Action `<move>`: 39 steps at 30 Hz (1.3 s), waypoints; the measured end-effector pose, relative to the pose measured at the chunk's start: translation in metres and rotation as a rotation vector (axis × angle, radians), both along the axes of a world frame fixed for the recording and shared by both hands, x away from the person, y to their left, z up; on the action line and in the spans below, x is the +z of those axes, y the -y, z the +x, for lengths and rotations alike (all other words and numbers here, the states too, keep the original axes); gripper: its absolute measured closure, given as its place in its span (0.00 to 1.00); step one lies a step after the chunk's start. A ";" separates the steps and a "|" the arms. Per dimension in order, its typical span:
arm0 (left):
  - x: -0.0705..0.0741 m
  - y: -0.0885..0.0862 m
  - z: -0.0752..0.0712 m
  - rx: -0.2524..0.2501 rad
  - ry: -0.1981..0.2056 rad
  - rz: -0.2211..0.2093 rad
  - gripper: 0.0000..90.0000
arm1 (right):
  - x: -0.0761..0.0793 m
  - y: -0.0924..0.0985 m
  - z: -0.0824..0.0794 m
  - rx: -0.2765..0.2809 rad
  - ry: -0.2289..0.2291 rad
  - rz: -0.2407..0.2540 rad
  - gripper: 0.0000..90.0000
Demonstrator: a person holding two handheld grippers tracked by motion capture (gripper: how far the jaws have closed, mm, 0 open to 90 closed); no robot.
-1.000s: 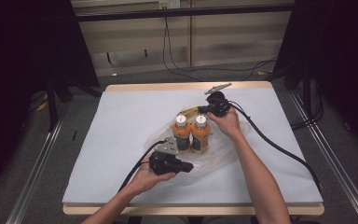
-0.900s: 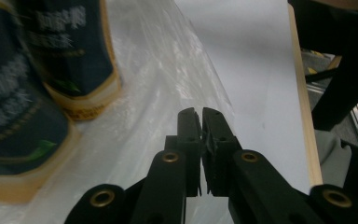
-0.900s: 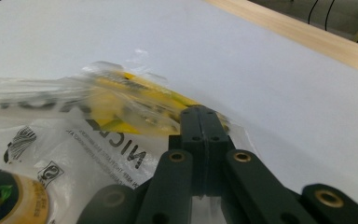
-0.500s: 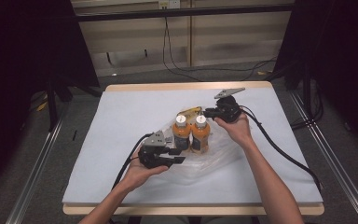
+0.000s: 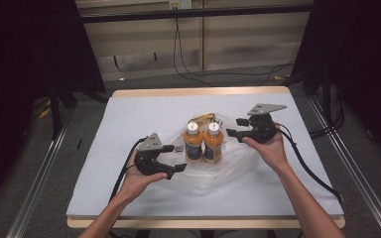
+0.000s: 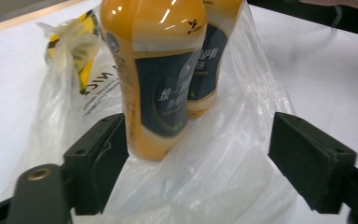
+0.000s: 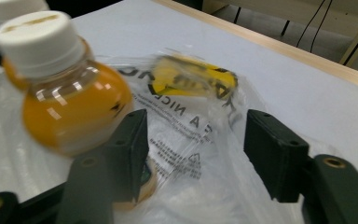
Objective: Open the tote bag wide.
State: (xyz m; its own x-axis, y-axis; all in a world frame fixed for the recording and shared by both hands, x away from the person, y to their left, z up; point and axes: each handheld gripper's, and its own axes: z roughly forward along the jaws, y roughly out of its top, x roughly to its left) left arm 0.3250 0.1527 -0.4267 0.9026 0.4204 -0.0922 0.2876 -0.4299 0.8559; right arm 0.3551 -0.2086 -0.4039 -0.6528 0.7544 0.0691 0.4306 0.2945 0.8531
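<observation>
Even overhead light keeps the white table cover [image 5: 129, 129] bright while the surroundings sink into near-black, glare spots sit on the orange bottle [image 6: 161, 70] seen from the left gripper view, and the right gripper view is motion-blurred, softening the white cap [image 7: 37, 39].

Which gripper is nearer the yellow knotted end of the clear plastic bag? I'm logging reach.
Right. The right gripper sits just beside the yellow knotted end, open. The left gripper is farther, on the near side of the two orange bottles, open.
</observation>
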 end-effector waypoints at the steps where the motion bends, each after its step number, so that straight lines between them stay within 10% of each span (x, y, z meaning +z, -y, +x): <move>1: 0.001 -0.003 -0.001 0.003 0.001 0.002 0.18 | 0.001 0.002 -0.005 -0.001 0.003 0.001 0.42; 26: -0.006 -0.085 -0.033 0.191 -0.017 0.012 0.03 | -0.008 0.064 -0.118 -0.186 0.049 0.035 0.22; 39: -0.033 -0.115 -0.053 0.296 -0.038 0.047 0.03 | -0.036 0.098 -0.162 -0.328 0.037 0.046 0.16</move>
